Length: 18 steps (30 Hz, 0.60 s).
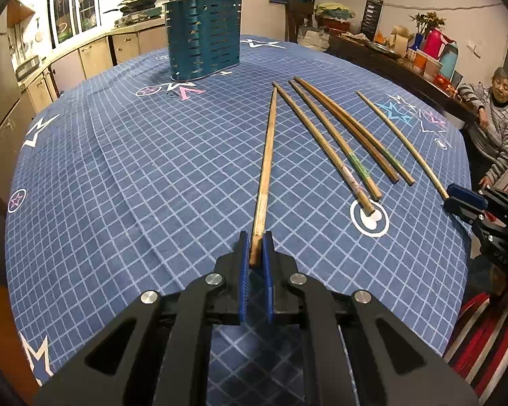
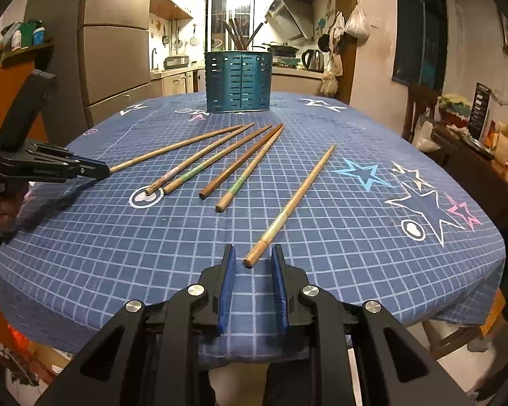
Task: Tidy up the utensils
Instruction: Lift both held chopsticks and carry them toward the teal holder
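Six chopsticks lying on a desk (image 2: pixel 321 237) draped in a blue grid cloth (image 1: pixel 118 169) printed with stars. Sitting in a dim kitchen: cabinets (image 1: pixel 94 54) and window (image 2: pixel 232 17) beyond, woman (image 1: pixel 491 125) leaning on a cluttered sideboard (image 1: pixel 406 71). Standing upright at the far side, a teal slotted holder (image 2: pixel 238 81), with dark sticks (image 2: pixel 238 35) poking out of its top. Left claw (image 1: pixel 256 247) pressing together on the near end of the leftmost chopstick (image 1: pixel 267 159), tip pointing toward the holder. Right claw (image 2: pixel 254 257) spreading wide, flanking the butt of the rightmost chopstick (image 2: pixel 291 206) without touching. Remaining four chopsticks (image 2: pixel 220 162) fanning between those two.
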Motion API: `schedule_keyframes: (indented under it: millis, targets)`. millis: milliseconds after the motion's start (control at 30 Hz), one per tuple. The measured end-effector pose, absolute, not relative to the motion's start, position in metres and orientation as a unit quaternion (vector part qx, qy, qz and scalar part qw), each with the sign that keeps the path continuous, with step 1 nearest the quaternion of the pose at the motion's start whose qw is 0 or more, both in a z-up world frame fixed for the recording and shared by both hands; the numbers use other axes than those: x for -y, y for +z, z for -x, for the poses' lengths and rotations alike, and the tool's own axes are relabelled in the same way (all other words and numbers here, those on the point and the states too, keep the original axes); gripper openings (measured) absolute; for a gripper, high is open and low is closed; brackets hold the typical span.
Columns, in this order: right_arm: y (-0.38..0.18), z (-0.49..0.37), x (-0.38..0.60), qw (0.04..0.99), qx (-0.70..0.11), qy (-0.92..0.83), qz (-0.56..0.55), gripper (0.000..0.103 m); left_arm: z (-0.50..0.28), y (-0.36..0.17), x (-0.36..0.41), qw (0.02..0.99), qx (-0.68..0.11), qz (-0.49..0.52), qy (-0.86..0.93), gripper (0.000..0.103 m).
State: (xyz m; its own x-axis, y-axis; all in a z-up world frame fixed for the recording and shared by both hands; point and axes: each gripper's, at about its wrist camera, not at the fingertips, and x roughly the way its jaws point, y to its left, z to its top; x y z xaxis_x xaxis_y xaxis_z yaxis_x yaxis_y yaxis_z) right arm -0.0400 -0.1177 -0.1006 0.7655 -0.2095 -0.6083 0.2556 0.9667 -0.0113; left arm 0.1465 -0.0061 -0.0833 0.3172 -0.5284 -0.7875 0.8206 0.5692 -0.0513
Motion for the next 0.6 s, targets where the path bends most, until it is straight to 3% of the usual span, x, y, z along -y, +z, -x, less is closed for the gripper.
schedule_keyframes:
  millis: [67,100,367,600]
  targets:
    - [-0.099,0.046,0.126,0.938,-0.319,-0.13,-0.043,0.009,-0.146,-0.083,0.006,0.792,-0.4,-0.183,-0.424,0.007]
    - [-0.099,0.048,0.133,0.936,-0.32,-0.139,-0.047,0.008,-0.146,-0.082,0.006,0.793,-0.401,-0.18,-0.423,0.007]
    - [-0.097,0.066,0.176,0.934,-0.305,-0.172,-0.069,0.007,-0.143,-0.083,0.004,0.804,-0.406,-0.163,-0.401,0.006]
    - [-0.08,0.072,0.195,0.948,-0.266,-0.176,-0.024,0.007,-0.127,-0.078,-0.001,0.826,-0.405,-0.144,-0.364,0.005]
